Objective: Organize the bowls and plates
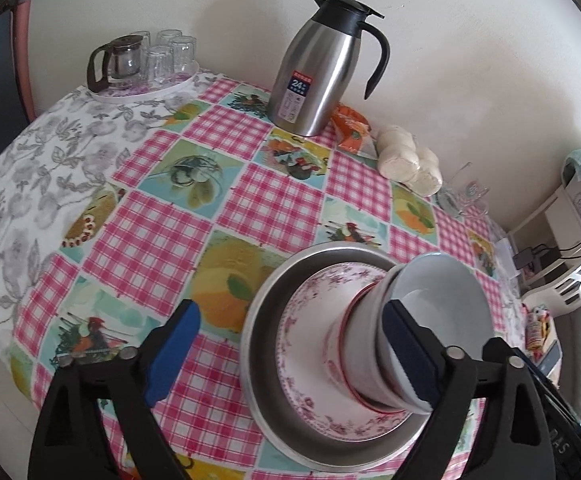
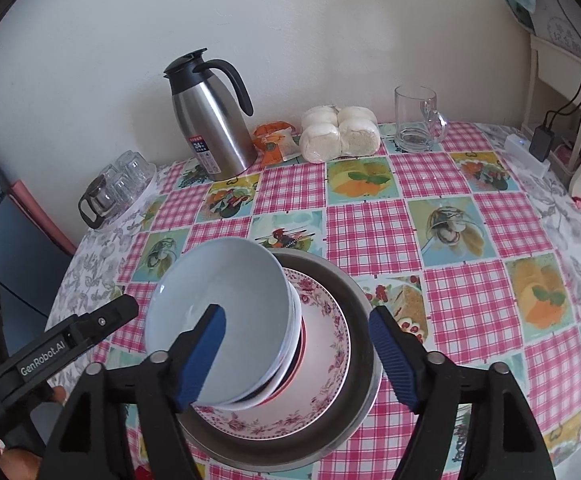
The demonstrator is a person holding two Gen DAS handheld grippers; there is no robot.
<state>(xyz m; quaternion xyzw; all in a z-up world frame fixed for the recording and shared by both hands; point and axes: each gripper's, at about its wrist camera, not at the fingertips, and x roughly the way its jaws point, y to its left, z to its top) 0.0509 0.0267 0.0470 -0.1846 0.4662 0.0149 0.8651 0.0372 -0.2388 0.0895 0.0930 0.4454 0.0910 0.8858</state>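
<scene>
Stacking step judged complete: white bowl (image 2: pixel 218 312) is seated atop nested bowls on the floral plate (image 2: pixel 322 364) in the steel basin (image 2: pixel 364 344), on the counter (image 2: pixel 450 240). Left gripper (image 1: pixel 290 354) and right gripper (image 2: pixel 304 354) are seen with jaws spread, nothing gripped. Next: both to be withdrawn without tipping the stack.

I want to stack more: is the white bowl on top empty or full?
Empty. The white bowl shows a bare inside in both views, topping the stack.

pan (image 2: pixel 364 354): brushed metal | bowl (image 2: pixel 218 300): glossy ceramic | tablecloth (image 2: pixel 470 280): smooth plastic
</scene>
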